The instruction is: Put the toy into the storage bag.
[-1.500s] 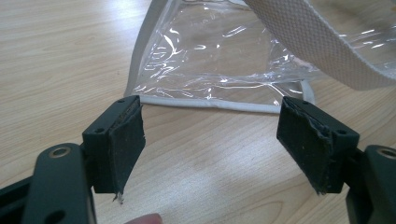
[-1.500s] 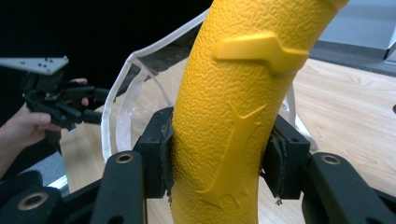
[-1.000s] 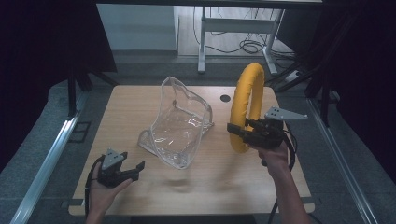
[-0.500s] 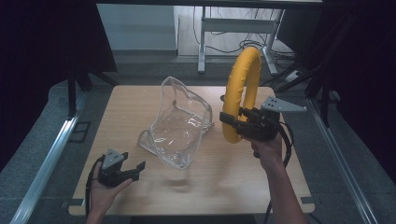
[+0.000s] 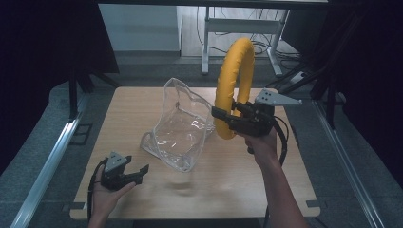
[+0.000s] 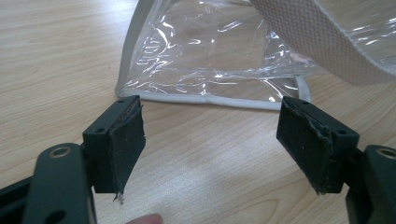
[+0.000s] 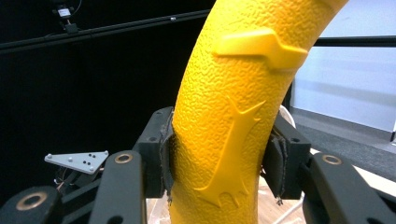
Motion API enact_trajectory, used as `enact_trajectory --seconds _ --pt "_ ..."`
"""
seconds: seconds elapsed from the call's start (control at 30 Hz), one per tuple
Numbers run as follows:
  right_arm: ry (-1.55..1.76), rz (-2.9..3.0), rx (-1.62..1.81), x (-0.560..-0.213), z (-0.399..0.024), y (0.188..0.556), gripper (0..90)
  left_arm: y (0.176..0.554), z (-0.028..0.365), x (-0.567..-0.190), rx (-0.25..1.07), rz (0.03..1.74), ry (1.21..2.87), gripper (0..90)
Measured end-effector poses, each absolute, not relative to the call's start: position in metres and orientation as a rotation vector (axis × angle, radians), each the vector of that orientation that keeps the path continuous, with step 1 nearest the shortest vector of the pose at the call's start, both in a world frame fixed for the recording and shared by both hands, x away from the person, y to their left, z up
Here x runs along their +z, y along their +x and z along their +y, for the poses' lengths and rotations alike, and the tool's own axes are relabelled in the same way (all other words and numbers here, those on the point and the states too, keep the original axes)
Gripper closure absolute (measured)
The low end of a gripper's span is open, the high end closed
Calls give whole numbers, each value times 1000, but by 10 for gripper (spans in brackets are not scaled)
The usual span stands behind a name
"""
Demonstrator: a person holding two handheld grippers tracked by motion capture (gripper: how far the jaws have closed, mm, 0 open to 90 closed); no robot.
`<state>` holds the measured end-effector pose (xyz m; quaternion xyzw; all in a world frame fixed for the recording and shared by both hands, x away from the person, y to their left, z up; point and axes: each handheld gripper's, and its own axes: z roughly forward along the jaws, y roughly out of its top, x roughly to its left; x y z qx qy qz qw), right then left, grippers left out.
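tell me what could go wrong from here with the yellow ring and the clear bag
The right tongs grip the yellow ring low on one side, so its tall upper part could swing or twist in the pads. The clear bag stands unheld, with the left tongs open and apart from it, so a nudge might tip or collapse it.

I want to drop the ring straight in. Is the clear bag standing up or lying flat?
Standing up. The clear bag rises from the table on its base, its top edge lifted, beside the yellow ring.
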<state>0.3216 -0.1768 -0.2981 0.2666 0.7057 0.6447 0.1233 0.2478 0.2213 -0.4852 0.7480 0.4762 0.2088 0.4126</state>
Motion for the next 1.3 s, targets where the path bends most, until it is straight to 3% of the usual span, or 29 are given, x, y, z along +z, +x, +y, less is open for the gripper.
enact_trajectory --seconds 1.3 --pt "605 2104 1949 -269 -116 318 498 248 221 -486 518 1192 1895 235"
